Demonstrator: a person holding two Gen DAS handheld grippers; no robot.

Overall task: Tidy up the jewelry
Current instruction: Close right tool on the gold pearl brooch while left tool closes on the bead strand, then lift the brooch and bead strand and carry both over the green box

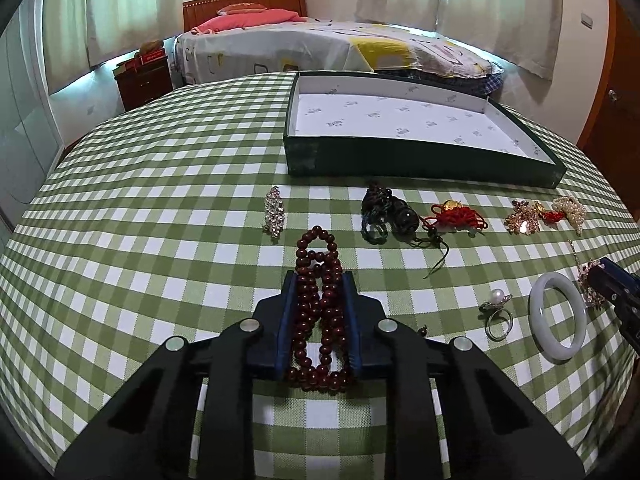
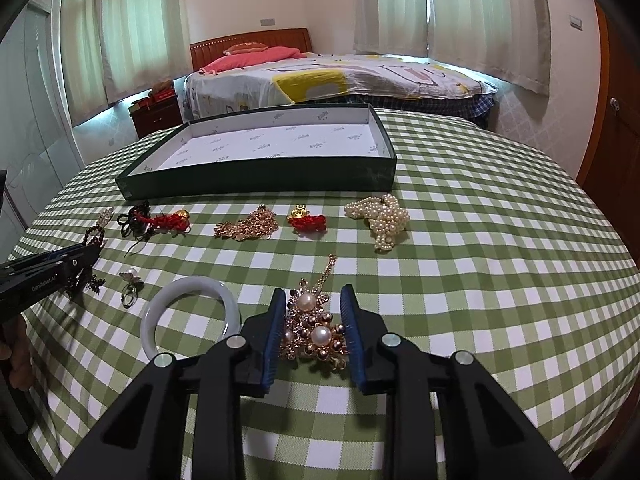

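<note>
A dark green tray [image 1: 420,162] with a white lining stands empty at the back of the table; it also shows in the right wrist view [image 2: 260,178]. My left gripper [image 1: 320,280] is shut on a dark red bead bracelet [image 1: 318,264] that lies on the cloth. My right gripper [image 2: 314,294] is open around a gold brooch with pearls [image 2: 314,334], its fingers on either side, apart from it.
On the green checked cloth lie a crystal clip [image 1: 274,216], a dark tassel charm [image 1: 384,216], a red knot charm [image 1: 456,214], a gold chain pile [image 2: 248,226], a pearl bunch [image 2: 380,214], a pearl ring [image 1: 496,312] and a white jade bangle [image 1: 558,316]. A bed stands behind.
</note>
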